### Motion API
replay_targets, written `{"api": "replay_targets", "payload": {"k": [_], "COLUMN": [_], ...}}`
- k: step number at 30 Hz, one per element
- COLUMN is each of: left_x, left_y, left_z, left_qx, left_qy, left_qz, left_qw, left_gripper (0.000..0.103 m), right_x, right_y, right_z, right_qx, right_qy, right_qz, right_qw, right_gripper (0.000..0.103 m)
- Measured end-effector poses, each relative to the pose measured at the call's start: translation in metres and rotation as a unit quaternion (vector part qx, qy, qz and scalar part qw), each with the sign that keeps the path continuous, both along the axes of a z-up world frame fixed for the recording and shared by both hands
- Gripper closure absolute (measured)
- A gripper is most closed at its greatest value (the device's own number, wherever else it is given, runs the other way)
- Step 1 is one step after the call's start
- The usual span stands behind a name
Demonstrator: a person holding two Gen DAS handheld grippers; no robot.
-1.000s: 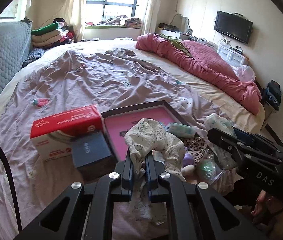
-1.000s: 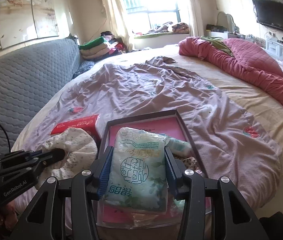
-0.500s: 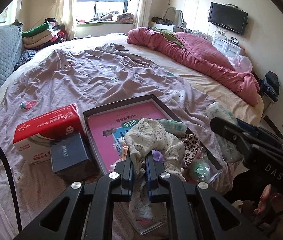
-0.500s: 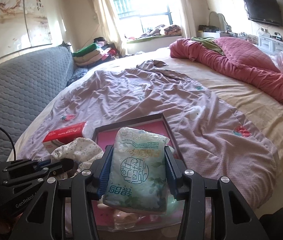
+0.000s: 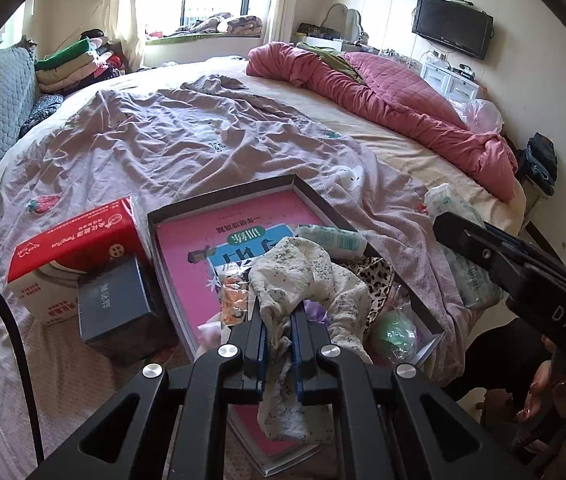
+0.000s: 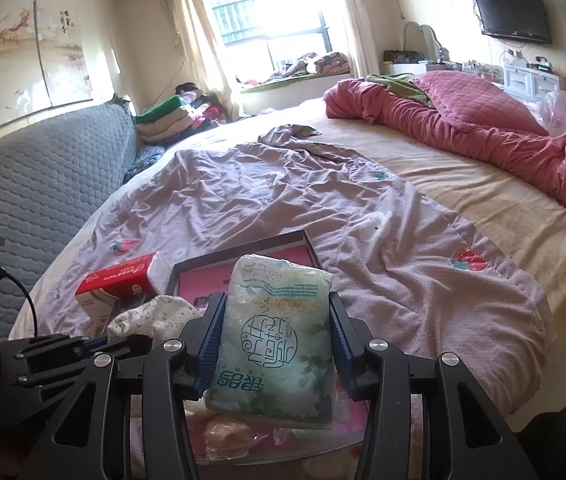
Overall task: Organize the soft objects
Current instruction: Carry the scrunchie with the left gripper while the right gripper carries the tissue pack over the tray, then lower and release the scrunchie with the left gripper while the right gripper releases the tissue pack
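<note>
My left gripper [image 5: 277, 312] is shut on a white floral cloth [image 5: 303, 276], which bunches above the jaws and hangs below them over a shallow dark box [image 5: 223, 199] with a pink book inside. My right gripper [image 6: 275, 312] is shut on a pale green tissue pack [image 6: 275, 340], held upright over the near end of the same box [image 6: 243, 250]. The right gripper [image 5: 523, 264] with its pack shows at the right of the left wrist view. The left gripper [image 6: 123, 342] and the cloth [image 6: 155, 314] show at the lower left of the right wrist view.
The box also holds a small tissue pack [image 5: 331, 238], a leopard-print piece [image 5: 375, 276] and a green ball [image 5: 395, 330]. A red tissue box [image 5: 71, 248] and a dark blue box [image 5: 115, 300] stand left of it. A pink quilt [image 5: 383, 92] lies far right. A person's hand [image 5: 543, 392] is lower right.
Both grippers have drawn back toward the near edge of the bed and a little down, still holding the cloth and the tissue pack. More of the box shows in front of the left gripper.
</note>
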State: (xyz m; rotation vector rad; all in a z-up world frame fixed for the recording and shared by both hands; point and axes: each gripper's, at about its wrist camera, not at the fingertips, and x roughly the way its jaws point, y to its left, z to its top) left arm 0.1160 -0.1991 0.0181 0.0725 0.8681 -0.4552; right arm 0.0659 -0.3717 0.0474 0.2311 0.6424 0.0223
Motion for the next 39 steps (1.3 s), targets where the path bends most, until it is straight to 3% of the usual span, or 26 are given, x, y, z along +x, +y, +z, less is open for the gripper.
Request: {"api": "replay_targets", "payload": {"k": [39], "left_x": [0.026], "left_y": [-0.021], "left_z": [-0.037], "left_qx": [0.020], "left_qy": [0.025], "left_qz": [-0.012], "left_qw": [0.9994], "left_gripper": [0.093], "right_x": [0.061], "right_y": [0.011], "right_z": [-0.061], "right_qx": [0.004], "right_qy": [0.052], "right_qz": [0.023], "right_qw": [0.998], "right_gripper": [0.053]}}
